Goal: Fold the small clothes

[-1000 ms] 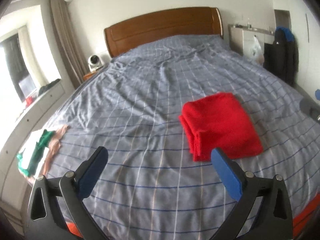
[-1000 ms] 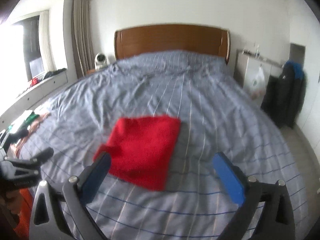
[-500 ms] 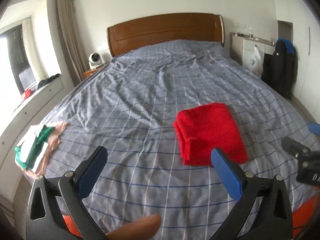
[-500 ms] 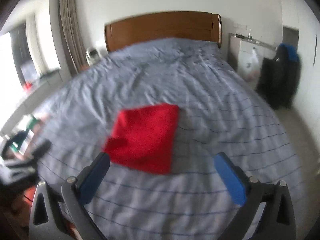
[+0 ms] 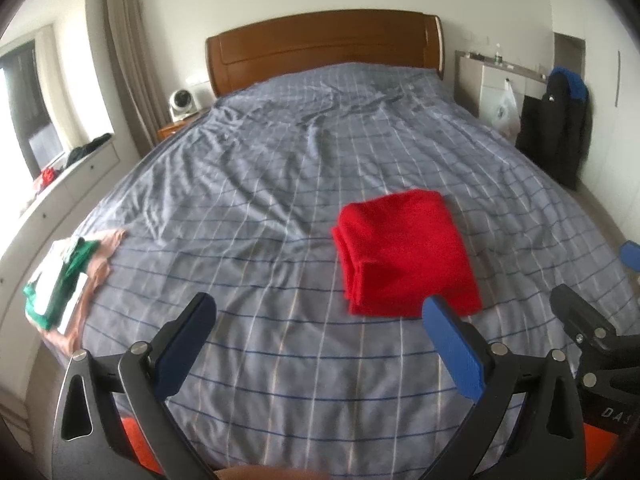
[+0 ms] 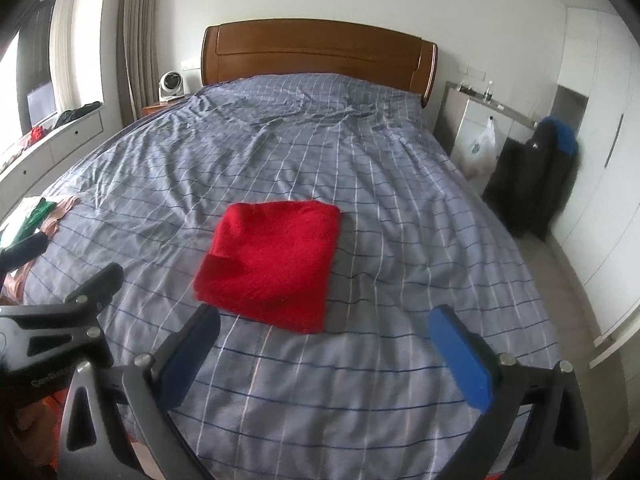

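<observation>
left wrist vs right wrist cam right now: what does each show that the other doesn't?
Only the left wrist view: the stacked fold edges along the red folded garment's left side, and the whole pile of green and pink clothes at the bed's left edge.

Only the right wrist view: the floor on the right and the white wardrobe doors.

Both: the open left claw and open right claw, each empty, the blue checked bed cover, wooden headboard, white fan and dark jacket.
</observation>
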Demonstrator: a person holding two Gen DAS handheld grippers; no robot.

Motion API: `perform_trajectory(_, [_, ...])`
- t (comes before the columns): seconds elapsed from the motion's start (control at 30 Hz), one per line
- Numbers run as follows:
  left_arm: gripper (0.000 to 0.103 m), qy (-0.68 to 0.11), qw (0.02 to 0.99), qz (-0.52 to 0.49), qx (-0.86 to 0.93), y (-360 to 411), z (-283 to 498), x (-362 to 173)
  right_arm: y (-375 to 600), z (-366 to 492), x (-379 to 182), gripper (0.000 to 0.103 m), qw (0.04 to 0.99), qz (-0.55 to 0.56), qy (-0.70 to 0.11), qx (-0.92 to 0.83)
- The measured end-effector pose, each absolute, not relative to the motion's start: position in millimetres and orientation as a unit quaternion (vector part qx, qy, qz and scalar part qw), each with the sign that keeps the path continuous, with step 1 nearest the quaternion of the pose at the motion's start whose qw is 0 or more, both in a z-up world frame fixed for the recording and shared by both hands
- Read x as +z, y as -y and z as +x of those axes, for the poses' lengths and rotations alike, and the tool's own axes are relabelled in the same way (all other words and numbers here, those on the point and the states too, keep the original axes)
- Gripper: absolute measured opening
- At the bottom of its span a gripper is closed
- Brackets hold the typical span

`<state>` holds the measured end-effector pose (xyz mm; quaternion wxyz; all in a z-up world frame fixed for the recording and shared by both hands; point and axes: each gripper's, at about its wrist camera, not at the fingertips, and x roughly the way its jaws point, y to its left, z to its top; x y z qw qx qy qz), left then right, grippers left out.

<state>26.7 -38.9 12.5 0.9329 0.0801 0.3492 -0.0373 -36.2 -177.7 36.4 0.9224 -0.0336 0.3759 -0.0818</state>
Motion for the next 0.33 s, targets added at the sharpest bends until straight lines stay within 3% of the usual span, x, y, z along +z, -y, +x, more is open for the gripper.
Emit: perform_trajectory(0.33, [0.103, -0.347, 0.933, 0.08, -0.047, 44.6, 24.1, 9.7, 182.4, -36.9, 33.2, 0.103, 0.92, -0.031, -0.379, -0.091])
